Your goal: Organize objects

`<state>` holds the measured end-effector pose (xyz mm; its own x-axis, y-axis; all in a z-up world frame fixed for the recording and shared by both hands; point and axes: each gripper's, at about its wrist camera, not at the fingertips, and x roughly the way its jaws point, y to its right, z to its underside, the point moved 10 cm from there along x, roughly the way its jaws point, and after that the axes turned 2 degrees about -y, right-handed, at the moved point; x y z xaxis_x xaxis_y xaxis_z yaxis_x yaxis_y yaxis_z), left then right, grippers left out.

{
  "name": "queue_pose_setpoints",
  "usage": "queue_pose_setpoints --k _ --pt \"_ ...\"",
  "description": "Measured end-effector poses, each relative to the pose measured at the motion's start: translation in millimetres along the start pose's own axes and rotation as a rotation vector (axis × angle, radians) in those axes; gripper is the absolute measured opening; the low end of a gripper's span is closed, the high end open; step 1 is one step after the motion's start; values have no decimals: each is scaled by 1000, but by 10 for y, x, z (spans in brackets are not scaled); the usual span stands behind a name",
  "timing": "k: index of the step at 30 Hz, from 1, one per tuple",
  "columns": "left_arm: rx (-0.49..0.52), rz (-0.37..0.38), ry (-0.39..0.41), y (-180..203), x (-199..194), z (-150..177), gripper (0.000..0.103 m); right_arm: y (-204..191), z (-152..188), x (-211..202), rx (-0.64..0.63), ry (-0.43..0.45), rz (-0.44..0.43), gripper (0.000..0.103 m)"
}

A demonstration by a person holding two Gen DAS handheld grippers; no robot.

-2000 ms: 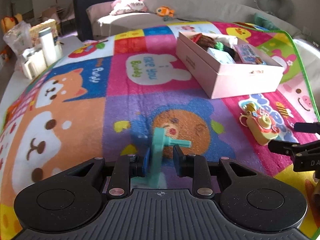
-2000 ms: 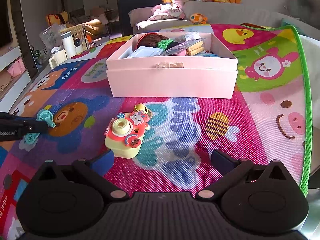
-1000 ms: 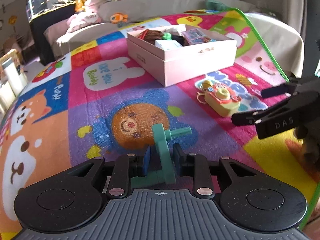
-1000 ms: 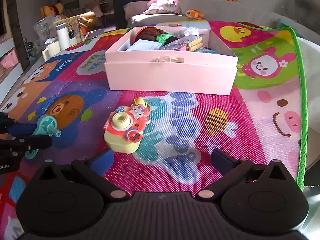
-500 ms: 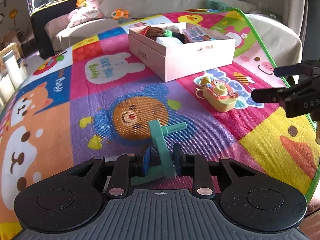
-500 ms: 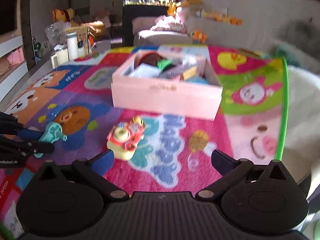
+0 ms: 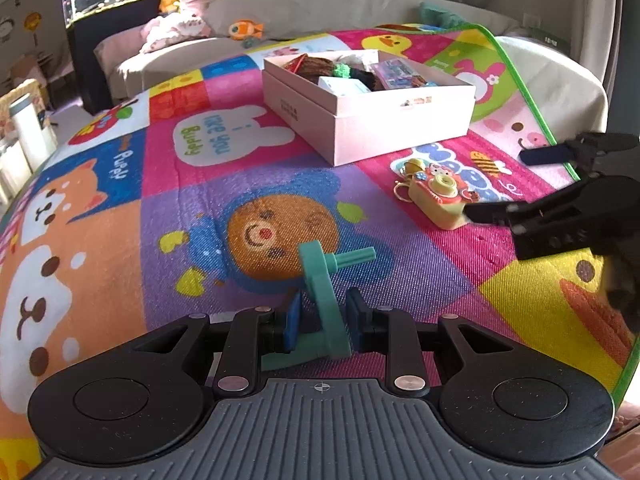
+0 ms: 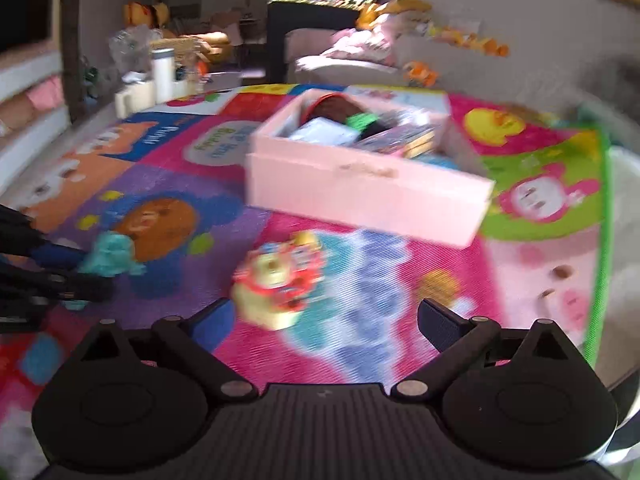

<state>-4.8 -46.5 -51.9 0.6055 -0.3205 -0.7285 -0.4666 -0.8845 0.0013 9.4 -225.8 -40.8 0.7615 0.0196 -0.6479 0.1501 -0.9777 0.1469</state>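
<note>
My left gripper is shut on a teal plastic toy part, a disc with a peg sticking out to the right, held above the colourful play mat. A yellow and red toy camera lies on the mat in front of the pink box, which holds several items. My right gripper is open and empty, just short of the toy camera. In the left wrist view the right gripper hovers beside the camera. The right wrist view is blurred.
A sofa with stuffed toys stands behind the mat. A white bottle and containers sit beyond the mat's far left corner. The mat's green edge runs along the right side, with a white surface beyond it.
The right gripper has shifted towards the toy camera and rolled, blurring its view. The left gripper has kept its hold on the teal part and stayed in place.
</note>
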Motion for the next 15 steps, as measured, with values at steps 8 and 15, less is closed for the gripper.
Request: queue_pose_setpoints --k 8,15 --pt "-24 -6 22 -12 -5 2 28 259 -33 -90 101 -13 -44 98" --pt "-32 -10 32 -17 -12 13 27 -252 -212 211 31 -36 -117 89"
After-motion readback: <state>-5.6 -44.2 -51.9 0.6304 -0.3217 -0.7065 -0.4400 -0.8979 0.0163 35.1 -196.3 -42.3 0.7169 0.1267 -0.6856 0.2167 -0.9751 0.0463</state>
